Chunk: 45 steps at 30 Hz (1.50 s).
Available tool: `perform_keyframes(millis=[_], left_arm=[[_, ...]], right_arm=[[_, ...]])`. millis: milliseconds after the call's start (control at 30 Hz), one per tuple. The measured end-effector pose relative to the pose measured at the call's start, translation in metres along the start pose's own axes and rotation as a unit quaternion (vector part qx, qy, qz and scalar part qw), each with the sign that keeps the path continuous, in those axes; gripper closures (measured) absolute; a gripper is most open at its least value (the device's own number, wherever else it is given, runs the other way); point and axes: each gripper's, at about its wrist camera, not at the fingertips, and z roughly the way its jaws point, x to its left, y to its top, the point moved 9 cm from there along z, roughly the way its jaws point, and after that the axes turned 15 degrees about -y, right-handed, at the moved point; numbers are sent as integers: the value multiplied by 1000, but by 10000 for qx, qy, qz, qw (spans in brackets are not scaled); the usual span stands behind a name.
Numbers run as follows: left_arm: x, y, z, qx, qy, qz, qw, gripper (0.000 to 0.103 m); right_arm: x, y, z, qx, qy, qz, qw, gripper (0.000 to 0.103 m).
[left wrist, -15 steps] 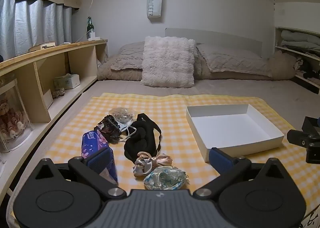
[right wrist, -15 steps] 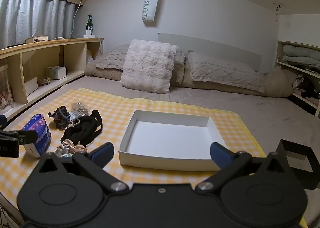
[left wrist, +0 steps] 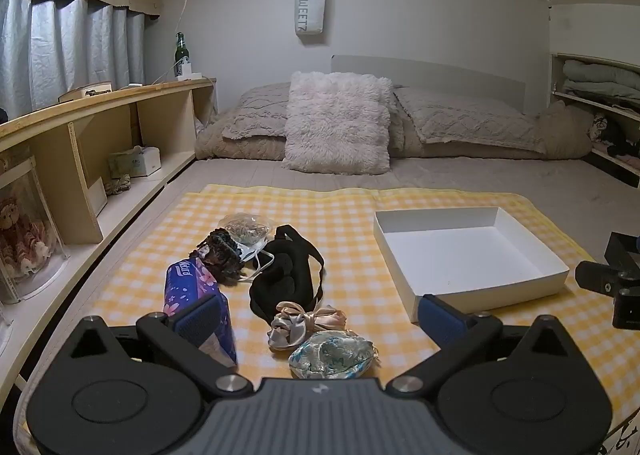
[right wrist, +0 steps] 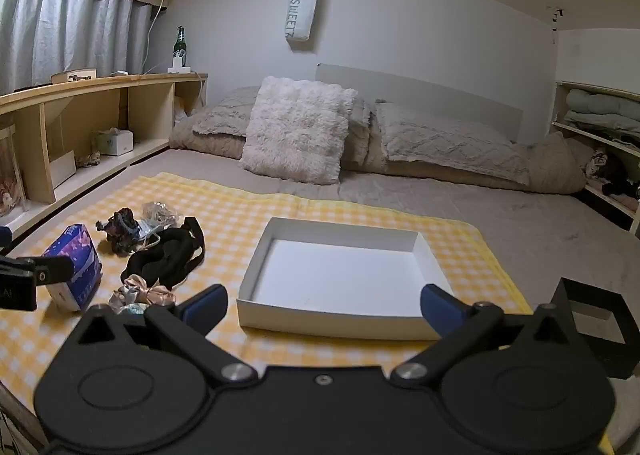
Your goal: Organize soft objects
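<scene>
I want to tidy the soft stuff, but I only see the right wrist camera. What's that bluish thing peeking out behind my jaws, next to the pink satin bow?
Observer: That is a small blue-green patterned fabric pouch. The left wrist view shows it whole, lying on the yellow checked cloth right beside the pink satin bow, on the nearer side.
Operator: Is anything grabbed over there?
Observer: No. The left gripper has its jaws wide open and empty. The pouch and bow lie loose on the cloth ahead, between them.
</scene>
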Motion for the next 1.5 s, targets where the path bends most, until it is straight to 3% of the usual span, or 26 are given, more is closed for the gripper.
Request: perform_keyframes(millis=[1500], left_arm=[[0,0,0,15,1,3,10000,0]], right_arm=[[-1,-3,1,8,-46,-62,10000,0]])
